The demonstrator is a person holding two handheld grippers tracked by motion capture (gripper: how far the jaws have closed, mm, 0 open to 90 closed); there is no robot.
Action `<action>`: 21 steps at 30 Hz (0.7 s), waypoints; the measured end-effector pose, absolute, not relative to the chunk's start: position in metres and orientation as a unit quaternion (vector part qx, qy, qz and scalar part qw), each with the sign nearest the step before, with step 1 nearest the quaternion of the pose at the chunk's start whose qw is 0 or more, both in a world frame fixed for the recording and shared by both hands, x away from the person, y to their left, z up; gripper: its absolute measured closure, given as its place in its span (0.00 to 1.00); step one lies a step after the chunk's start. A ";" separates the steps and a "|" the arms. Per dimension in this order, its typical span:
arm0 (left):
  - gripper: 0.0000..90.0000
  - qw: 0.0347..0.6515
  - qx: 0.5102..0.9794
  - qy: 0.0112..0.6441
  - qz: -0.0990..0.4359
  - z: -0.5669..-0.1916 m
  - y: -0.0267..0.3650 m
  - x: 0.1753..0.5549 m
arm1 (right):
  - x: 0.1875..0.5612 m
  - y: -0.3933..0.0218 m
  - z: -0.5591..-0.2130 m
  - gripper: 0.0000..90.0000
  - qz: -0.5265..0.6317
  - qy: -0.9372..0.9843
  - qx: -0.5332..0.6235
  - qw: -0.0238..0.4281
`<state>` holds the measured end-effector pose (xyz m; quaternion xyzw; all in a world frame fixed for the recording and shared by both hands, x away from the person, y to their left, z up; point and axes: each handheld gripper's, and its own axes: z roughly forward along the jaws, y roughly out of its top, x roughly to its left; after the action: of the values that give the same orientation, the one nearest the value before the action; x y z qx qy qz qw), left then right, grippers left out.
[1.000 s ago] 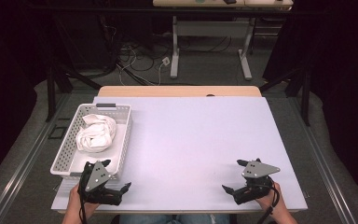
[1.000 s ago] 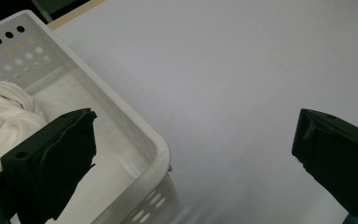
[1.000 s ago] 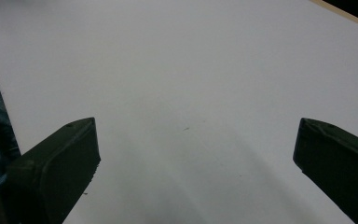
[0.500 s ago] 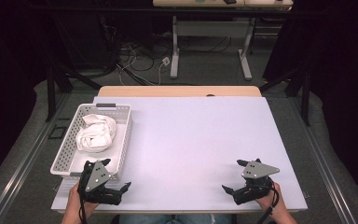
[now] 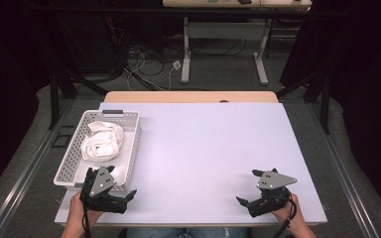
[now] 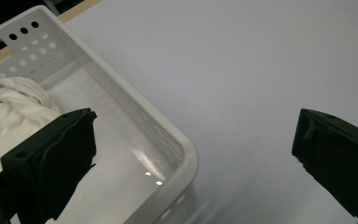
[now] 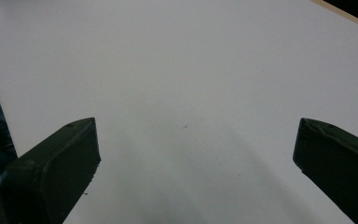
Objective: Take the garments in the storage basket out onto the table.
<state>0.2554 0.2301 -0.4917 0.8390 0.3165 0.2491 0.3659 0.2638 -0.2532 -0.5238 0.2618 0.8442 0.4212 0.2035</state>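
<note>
A white perforated basket (image 5: 135,141) stands at the table's left side, with a crumpled white cloth (image 5: 102,142) lying inside it. My left gripper (image 5: 127,201) hovers at the basket's near right corner, open and empty. In the left gripper view, its jaws stand wide apart, one over the basket (image 6: 121,88) near the cloth (image 6: 14,102), the other over bare table. At the table's near right, my right gripper (image 5: 244,206) is open with nothing in it. The right gripper (image 7: 198,140) has only white tabletop between its jaws.
The white tabletop (image 5: 208,144) stretches wide between the basket and the right gripper. A wooden strip (image 5: 188,96) runs along its far edge. Beyond the table are desk legs and cables on the floor.
</note>
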 end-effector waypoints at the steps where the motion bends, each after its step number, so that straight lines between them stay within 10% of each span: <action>1: 0.00 0.365 0.838 0.317 0.251 -0.491 0.232 0.256 | 0.264 -0.253 -0.524 0.00 0.420 0.845 0.262 0.202; 21: 0.00 0.362 0.825 0.347 0.261 -0.479 0.247 0.275 | 0.265 -0.252 -0.525 0.00 0.415 0.848 0.258 0.203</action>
<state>0.2754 0.2473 -0.4793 0.8246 0.3475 0.2612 0.3621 0.2648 -0.2517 -0.5248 0.2584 0.8484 0.4151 0.2030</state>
